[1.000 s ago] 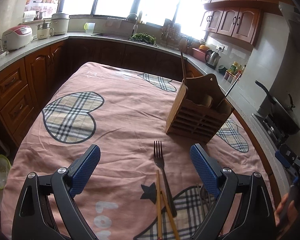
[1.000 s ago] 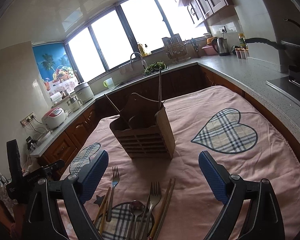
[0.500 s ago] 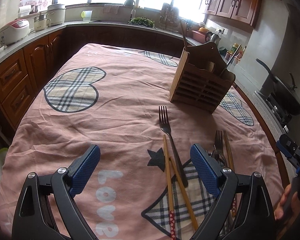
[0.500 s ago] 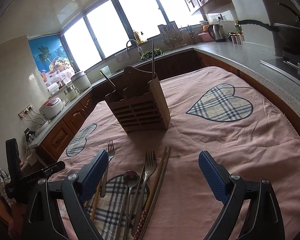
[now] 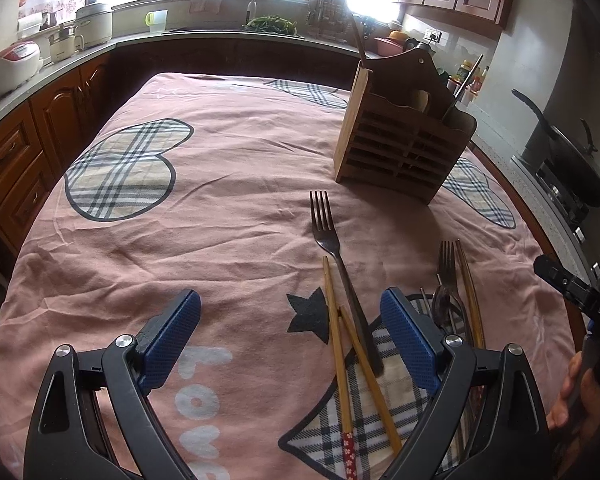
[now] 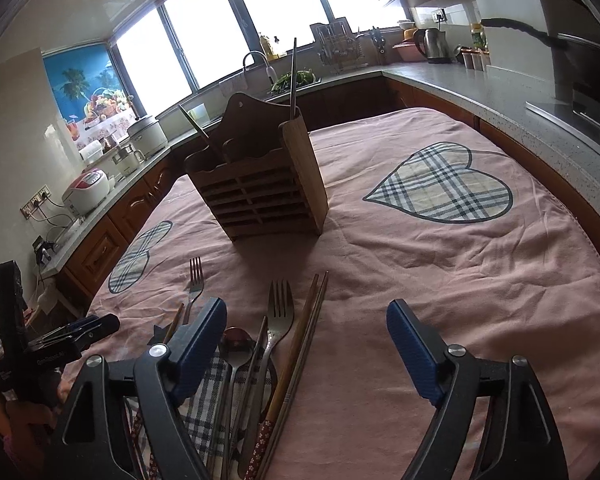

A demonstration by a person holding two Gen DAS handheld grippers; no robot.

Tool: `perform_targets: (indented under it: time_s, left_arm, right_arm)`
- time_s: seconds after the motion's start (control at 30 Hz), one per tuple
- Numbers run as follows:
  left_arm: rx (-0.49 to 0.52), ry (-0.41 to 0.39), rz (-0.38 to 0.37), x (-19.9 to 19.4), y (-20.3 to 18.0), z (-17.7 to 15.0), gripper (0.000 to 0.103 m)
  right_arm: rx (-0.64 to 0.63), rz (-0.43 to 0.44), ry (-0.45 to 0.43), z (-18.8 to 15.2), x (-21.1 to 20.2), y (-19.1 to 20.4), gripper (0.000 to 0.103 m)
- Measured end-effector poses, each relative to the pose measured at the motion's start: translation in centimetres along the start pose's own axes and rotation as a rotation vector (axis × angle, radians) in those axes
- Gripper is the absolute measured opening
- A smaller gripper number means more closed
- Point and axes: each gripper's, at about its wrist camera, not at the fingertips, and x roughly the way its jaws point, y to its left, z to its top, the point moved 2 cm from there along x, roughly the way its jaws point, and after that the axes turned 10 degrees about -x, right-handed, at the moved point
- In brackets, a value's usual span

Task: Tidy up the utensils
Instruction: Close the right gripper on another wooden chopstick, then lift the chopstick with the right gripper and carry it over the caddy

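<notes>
Left tool (image 5: 290,338) wide open, gripping nothing, above pink cloth (image 5: 228,216); fork (image 5: 336,264) and two chopsticks (image 5: 346,364) on cloth between its pads. Right tool (image 6: 306,350) also open and empty, jaws just been closing a bit; fork (image 6: 274,332), spoon (image 6: 234,354) and chopsticks (image 6: 300,344) lying between pads, untouched. Wooden holder (image 6: 260,186) upright farther back on counter, a few utensils standing in it.

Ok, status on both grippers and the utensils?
Left gripper open, empty. Right gripper open, jaws just narrowing, empty. Forks, chopsticks, spoon loose on cloth; holder unobstructed.
</notes>
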Motion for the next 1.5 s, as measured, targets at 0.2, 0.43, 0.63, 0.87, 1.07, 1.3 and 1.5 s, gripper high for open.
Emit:
perform_targets:
  time_s: [0.2,0.43,0.63,0.87,1.07,1.3,1.5]
  left_arm:
    - [0.030,0.044,0.002,1.9,-0.6,0.2,0.082]
    - [0.058,0.097,-0.004,3.9,-1.2,0.6,0.067]
    - [0.087,0.146,-0.006,5.7,-1.9,0.9,0.058]
    - [0.134,0.202,-0.029,7.7,-2.8,0.7,0.032]
    - [0.160,0.223,-0.059,8.3,-3.5,0.9,0.032]
    - [0.157,0.237,-0.108,8.5,-3.8,1.2,0.007]
    - [0.134,0.231,-0.108,7.8,-2.9,1.4,0.005]
  right_arm:
    - [-0.013,-0.016,0.091,0.0,3.3,-0.2,0.035]
    - [-0.027,0.030,0.140,0.8,6.2,0.5,0.018]
    - [-0.042,0.041,0.194,1.3,8.8,0.8,0.014]
    - [-0.043,0.039,0.253,1.3,11.1,0.5,0.012]
    - [-0.046,0.025,0.292,1.2,12.0,0.1,0.007]
    - [-0.056,0.027,0.295,1.6,12.3,0.0,0.005]
    - [-0.060,0.046,0.259,2.0,11.3,0.7,0.005]
